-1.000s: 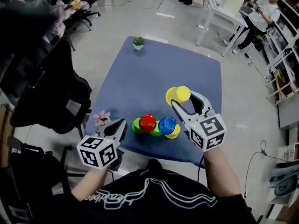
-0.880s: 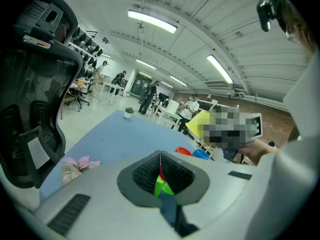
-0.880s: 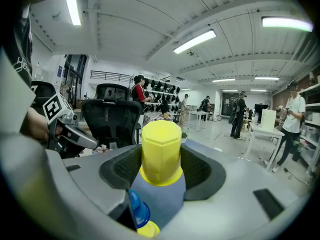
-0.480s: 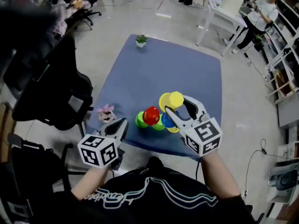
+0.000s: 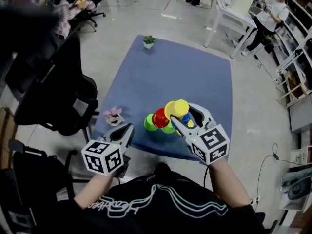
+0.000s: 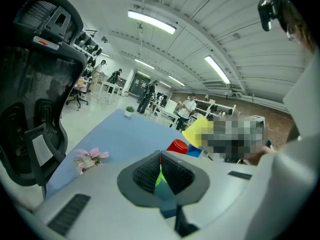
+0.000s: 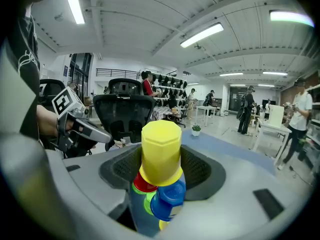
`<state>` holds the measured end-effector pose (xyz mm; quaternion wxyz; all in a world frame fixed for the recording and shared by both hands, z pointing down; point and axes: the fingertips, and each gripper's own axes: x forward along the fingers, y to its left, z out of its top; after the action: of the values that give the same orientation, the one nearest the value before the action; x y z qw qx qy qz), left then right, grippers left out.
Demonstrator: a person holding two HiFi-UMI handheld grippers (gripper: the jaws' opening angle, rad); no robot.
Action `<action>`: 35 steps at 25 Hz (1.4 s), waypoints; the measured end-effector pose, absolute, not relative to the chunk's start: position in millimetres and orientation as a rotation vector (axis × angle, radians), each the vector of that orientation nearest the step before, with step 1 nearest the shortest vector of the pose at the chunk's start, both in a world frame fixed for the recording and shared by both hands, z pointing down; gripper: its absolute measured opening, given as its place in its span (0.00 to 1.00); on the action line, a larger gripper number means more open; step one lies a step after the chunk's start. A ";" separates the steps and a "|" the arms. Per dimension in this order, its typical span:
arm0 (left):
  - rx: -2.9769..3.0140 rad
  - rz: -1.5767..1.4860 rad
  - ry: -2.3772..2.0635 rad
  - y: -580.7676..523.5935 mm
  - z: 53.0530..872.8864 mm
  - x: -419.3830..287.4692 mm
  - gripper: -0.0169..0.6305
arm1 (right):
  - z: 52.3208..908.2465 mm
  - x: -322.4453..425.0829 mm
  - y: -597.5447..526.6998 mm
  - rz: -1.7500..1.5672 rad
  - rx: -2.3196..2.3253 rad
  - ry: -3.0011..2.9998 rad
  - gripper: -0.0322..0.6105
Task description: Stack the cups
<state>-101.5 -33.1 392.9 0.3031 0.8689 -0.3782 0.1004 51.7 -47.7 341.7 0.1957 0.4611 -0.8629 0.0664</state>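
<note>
My right gripper (image 5: 182,114) is shut on an upside-down yellow cup (image 5: 176,109), held just above a cluster of cups near the front edge of the blue table (image 5: 161,77). The cluster holds a red cup (image 5: 159,117), a green cup (image 5: 149,124) and a blue cup (image 5: 185,118), all bottom up. In the right gripper view the yellow cup (image 7: 161,151) fills the gap between the jaws, with the red cup (image 7: 141,183) and blue cup (image 7: 168,200) right under it. My left gripper (image 5: 127,129) hovers at the table's near-left edge, shut on nothing (image 6: 160,160).
A small pink flower pot (image 5: 113,115) stands at the table's left edge beside my left gripper. A little green plant (image 5: 148,41) sits at the far edge. A black office chair (image 5: 53,96) stands to the left, and white desks (image 5: 234,11) with people stand beyond the table.
My right gripper has carried the yellow cup leftward and nearer, from beside the cluster to right over the blue and red cups. The left gripper has stayed put.
</note>
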 end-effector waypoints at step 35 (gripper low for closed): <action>2.488 0.130 -0.794 26.4 313.1 -65.2 0.07 | 280.1 56.7 46.8 0.251 1.349 -2.730 0.25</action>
<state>-65.2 26.4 313.1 0.2605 0.9186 -0.2932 0.0481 56.7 46.8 280.1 0.0433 0.4410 -0.8927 0.0820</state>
